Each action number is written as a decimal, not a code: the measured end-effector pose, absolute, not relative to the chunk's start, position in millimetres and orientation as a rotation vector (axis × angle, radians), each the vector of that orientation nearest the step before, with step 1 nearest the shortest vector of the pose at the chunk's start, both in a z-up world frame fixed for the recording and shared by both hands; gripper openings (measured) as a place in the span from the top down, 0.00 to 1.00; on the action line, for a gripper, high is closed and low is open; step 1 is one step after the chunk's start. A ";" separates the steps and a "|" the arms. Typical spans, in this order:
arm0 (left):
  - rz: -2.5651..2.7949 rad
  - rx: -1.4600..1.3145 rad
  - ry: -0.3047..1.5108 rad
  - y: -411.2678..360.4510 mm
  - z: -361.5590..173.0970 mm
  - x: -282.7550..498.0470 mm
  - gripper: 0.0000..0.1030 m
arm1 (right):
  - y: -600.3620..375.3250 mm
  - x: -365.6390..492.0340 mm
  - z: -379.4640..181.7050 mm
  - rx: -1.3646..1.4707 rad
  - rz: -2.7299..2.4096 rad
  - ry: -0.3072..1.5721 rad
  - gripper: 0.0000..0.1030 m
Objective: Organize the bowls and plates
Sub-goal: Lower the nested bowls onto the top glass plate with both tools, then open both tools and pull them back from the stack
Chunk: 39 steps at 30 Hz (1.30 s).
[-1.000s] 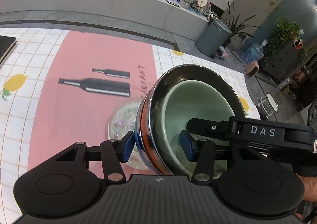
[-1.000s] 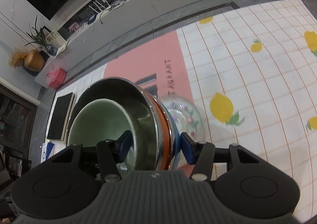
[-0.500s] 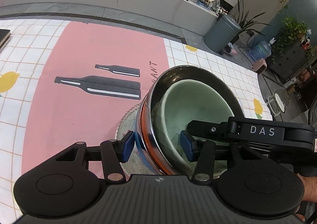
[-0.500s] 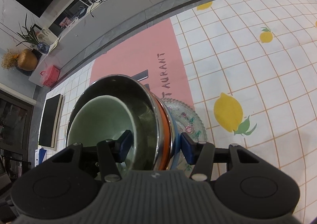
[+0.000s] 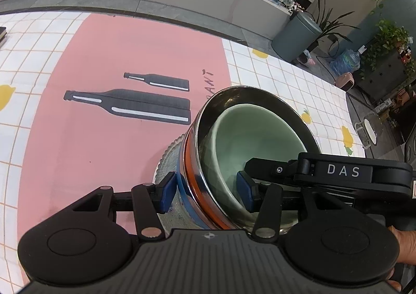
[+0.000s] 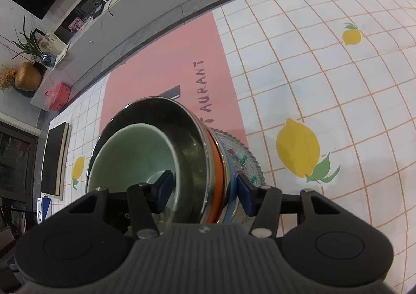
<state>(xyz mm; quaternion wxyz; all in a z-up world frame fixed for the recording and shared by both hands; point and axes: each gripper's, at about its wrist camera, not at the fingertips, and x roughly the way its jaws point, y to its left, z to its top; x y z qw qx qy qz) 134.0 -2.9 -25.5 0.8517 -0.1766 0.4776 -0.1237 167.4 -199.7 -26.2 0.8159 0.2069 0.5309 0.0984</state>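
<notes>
Left wrist view: left tool clamps the nested bowls at lower centre by their near wall. The right tool grips the opposite wall, the glass plate directly beneath them on the tabletop.

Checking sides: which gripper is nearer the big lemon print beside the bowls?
Right. The right gripper grips the bowls on the lemon side; the left gripper grips the far side.

Pale green bowl nested in steel bowl banded orange and blue; clear glass plate with floral print; pink mat, black bottles.
</notes>
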 end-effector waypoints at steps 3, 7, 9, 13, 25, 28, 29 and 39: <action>-0.261 -0.354 0.996 -3.8 -26.4 134.6 0.45 | -201.4 169.9 -28.0 0.453 0.212 1.130 0.47; -0.260 -0.352 0.988 -4.3 -27.4 134.5 0.45 | -203.1 170.5 -29.3 0.456 0.216 1.123 0.47; -0.255 -0.353 0.987 -5.4 -27.3 133.7 0.44 | -204.0 170.7 -30.4 0.457 0.220 1.121 0.47; -0.250 -0.375 0.990 -3.9 -28.3 133.3 0.45 | -202.0 169.2 -30.8 0.444 0.236 1.106 0.43; -0.233 -0.405 0.964 6.6 -15.5 125.0 0.39 | -209.5 163.9 -26.5 0.401 0.220 1.057 0.26; -0.195 -0.386 0.931 10.6 -6.7 118.3 0.32 | -213.6 158.1 -16.5 0.374 0.202 1.017 0.25; -0.177 -0.362 0.916 10.2 -2.8 115.0 0.30 | -215.1 155.3 -12.2 0.365 0.198 0.997 0.25; -0.057 -0.124 0.875 -8.7 29.5 82.0 0.13 | -199.1 97.3 36.7 0.071 0.150 0.755 0.20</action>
